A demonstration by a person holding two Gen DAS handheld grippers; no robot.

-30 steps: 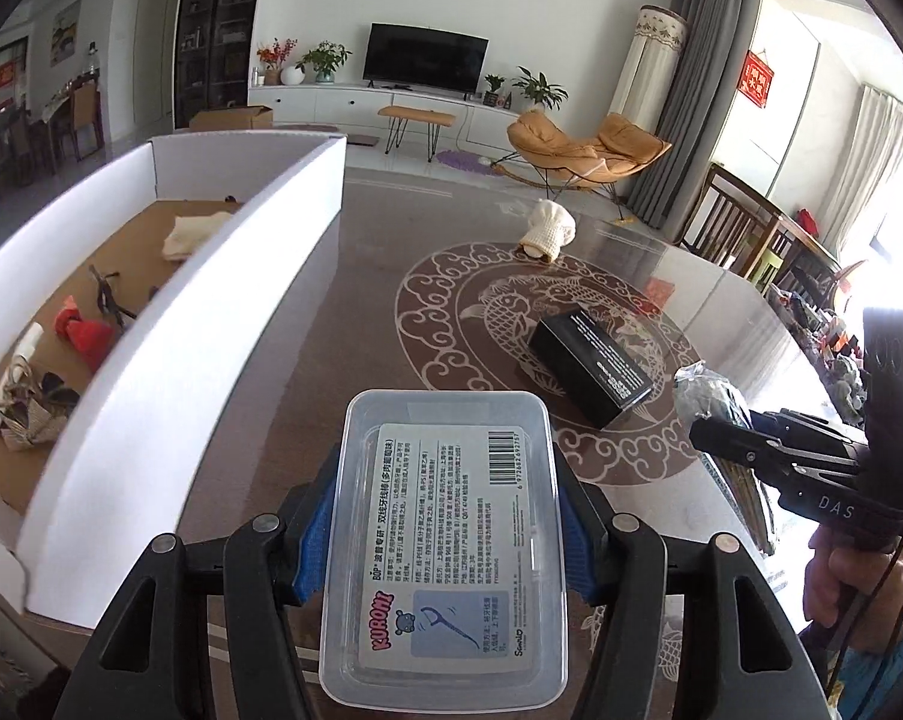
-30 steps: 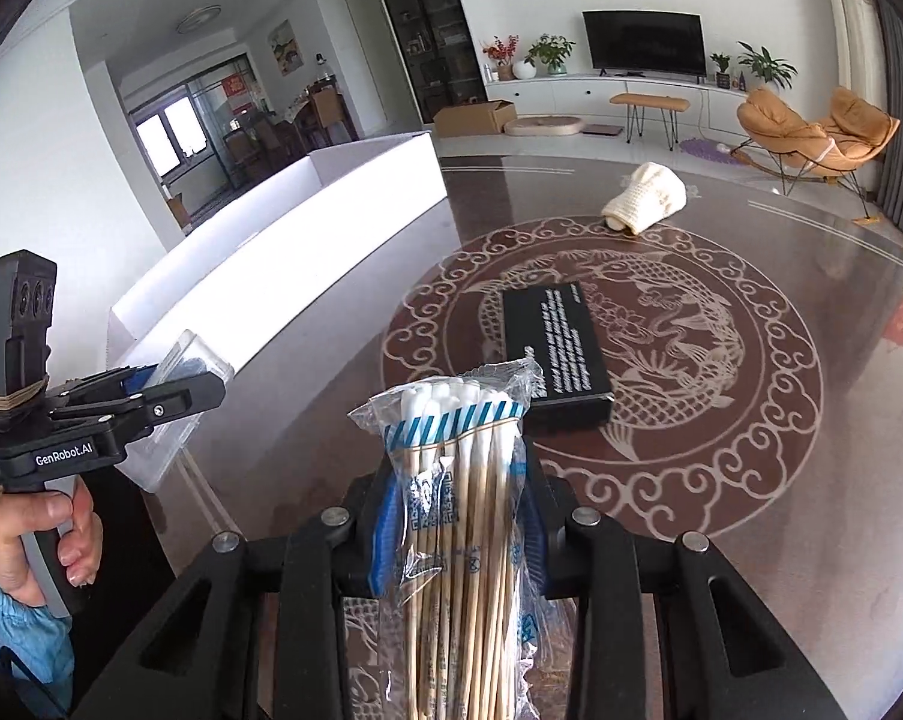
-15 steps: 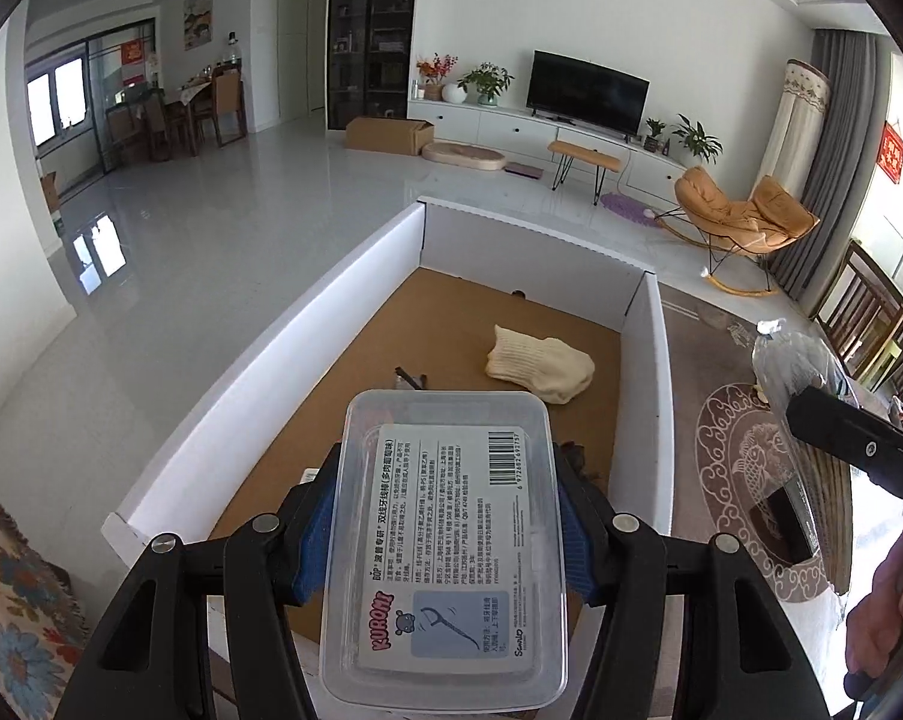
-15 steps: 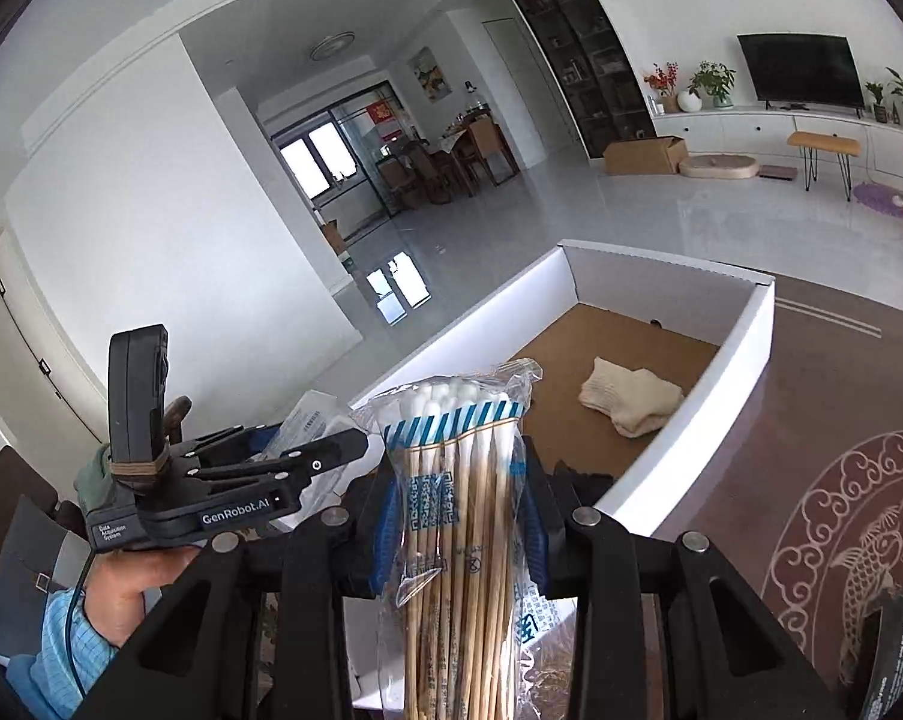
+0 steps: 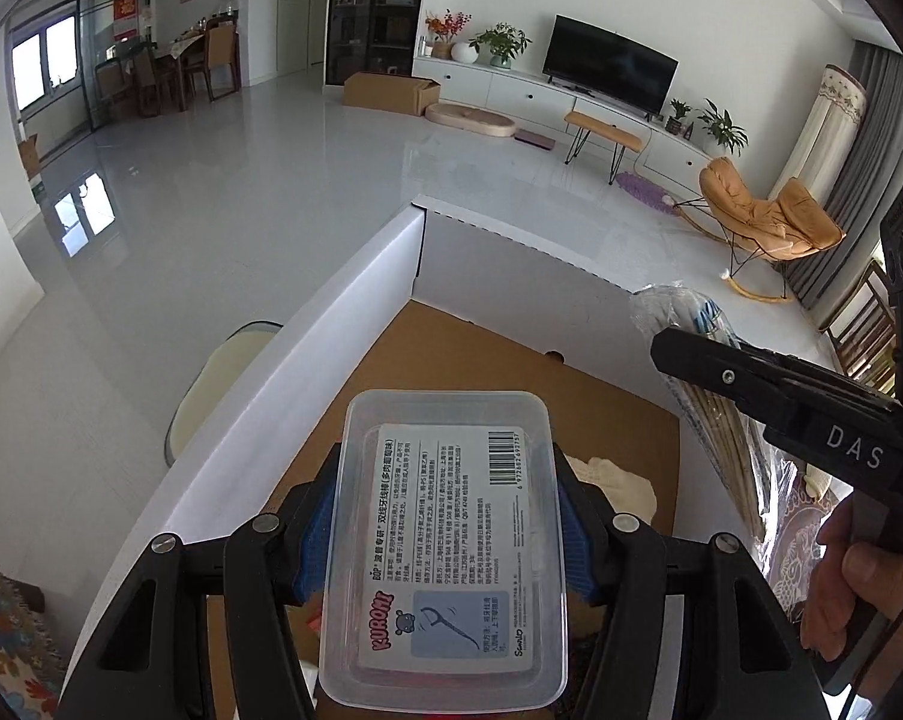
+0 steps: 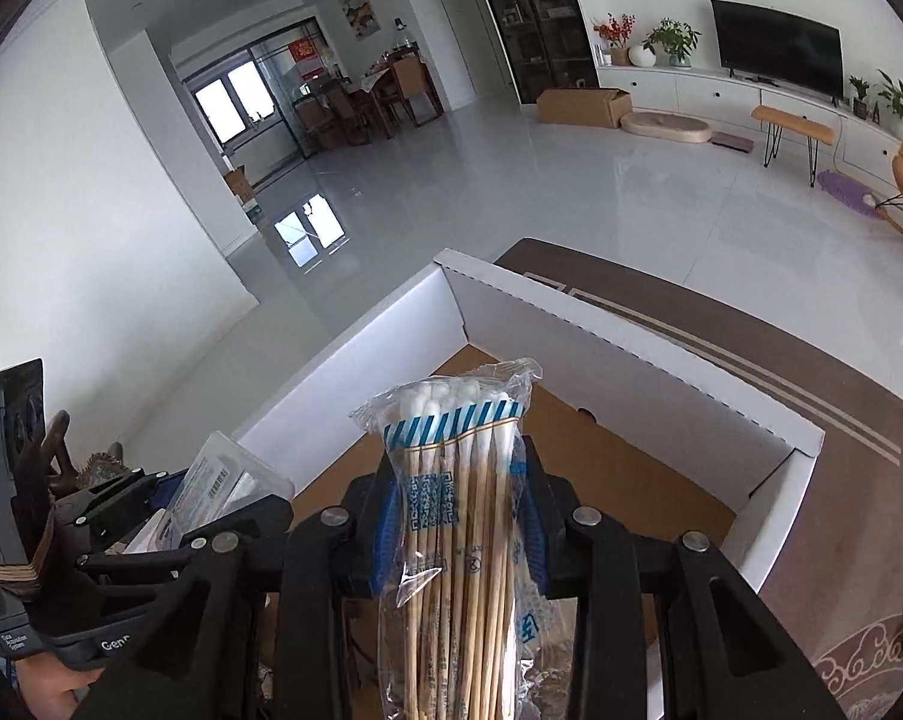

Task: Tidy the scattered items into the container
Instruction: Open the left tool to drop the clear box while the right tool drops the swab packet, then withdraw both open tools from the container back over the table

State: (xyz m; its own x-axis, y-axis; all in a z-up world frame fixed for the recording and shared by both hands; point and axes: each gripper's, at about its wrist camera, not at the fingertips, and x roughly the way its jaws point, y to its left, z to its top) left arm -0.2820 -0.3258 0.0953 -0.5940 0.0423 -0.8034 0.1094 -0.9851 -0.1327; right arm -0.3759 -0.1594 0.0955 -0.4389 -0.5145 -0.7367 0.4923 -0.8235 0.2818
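holding both loads above the white cardboard container (image 5: 307,360), the person has each gripper clenched on its own item. the left gripper (image 5: 448,534) grasps a clear plastic floss-pick box (image 5: 451,546), its blue pads (image 5: 316,546) pressed on the two long sides. the right gripper (image 6: 460,516) grasps a bag of cotton swabs (image 6: 463,516), pinched across the bundle with the cotton tips pointing to the far side. both items hang over the container's brown floor (image 5: 499,360), near its far left corner, neither yet set down.

several things could go wrong here, as i judge it. the two grippers sit just beside each other: in the right wrist view the left one and its box lie at the near left, close against the right gripper's frame. letting go together could knock one load against the other tool, or drop one item onto the other.

the swab bag is thin, loose film; if the jaws part while the bag is tilted, it may slide or tumble and, if near the white wall (image 6: 631,354), tip over it onto the table (image 6: 751,330).

the smooth-sided box, released from this height, could bounce or land on the cream cloth (image 5: 619,483) lying on the floor just right of it and come to rest tilted.

lowering both before opening would lessen these risks.
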